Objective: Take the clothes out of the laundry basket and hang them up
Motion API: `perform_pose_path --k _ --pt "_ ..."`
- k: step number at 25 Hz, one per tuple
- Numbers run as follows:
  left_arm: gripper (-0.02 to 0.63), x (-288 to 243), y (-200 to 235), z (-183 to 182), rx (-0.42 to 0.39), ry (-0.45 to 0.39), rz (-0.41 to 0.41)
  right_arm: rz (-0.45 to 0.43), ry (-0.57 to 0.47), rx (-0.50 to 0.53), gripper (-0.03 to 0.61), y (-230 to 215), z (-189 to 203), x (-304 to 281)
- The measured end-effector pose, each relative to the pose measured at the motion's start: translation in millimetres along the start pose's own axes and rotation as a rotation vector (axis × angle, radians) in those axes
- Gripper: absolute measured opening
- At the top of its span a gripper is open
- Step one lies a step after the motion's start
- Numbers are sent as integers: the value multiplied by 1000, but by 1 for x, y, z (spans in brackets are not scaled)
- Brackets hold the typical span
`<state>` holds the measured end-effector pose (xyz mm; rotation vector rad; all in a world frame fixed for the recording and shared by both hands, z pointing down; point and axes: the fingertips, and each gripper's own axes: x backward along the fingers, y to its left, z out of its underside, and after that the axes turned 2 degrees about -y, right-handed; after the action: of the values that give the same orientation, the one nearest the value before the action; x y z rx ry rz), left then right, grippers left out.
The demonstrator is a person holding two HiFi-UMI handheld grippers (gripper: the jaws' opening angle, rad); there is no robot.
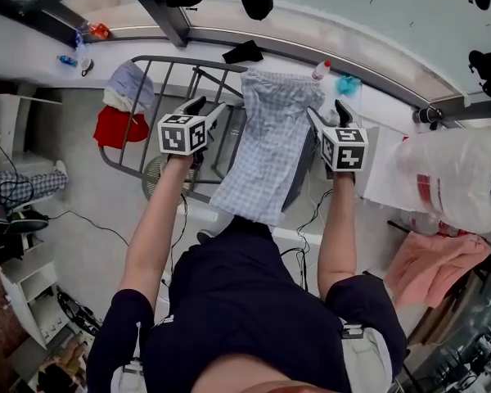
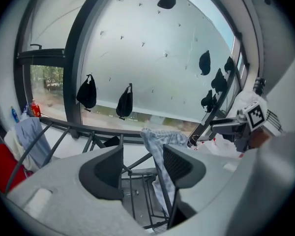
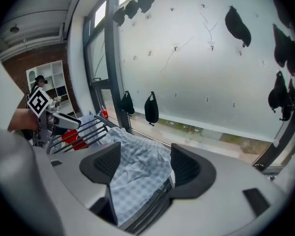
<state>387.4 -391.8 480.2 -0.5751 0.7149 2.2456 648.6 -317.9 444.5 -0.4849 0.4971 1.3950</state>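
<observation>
Over the rails of one drying rack (image 1: pixel 198 62), one blue-checked garment (image 1: pixel 266 142) is hanging draped. Flanking it, the left gripper (image 1: pixel 209 109) and right gripper (image 1: pixel 326 113) are both standing with jaws apart, clamping nothing. One red garment (image 1: pixel 114 128) and one pale-blue garment (image 1: pixel 131 84) are lying at the rack's left end.

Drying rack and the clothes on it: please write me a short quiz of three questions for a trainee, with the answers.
1. True or false: the checked cloth hangs over the drying rack.
2. Choose one. The left gripper is: A) shut on the cloth; B) open, gripping nothing; C) shut and empty.
3. Fill in: in the head view, just below the pale blue garment there is a ___ garment.

Key: 1 true; 2 B; 3 red, the red garment.
</observation>
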Motion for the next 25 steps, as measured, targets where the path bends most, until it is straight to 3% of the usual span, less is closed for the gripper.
perform_pose_path --k 6,13,19,25 --pt "242 58 2 4 -8 -105 -44 -33 -51 85 318 48 -21 32" --pt "242 165 32 36 6 -212 -128 -113 -87 164 318 146 -26 69" --pt "242 281 61 87 57 -310 -218 -193 -96 262 318 252 -18 98" --pt "242 410 108 178 118 -336 -313 -334 -92 346 318 400 6 120"
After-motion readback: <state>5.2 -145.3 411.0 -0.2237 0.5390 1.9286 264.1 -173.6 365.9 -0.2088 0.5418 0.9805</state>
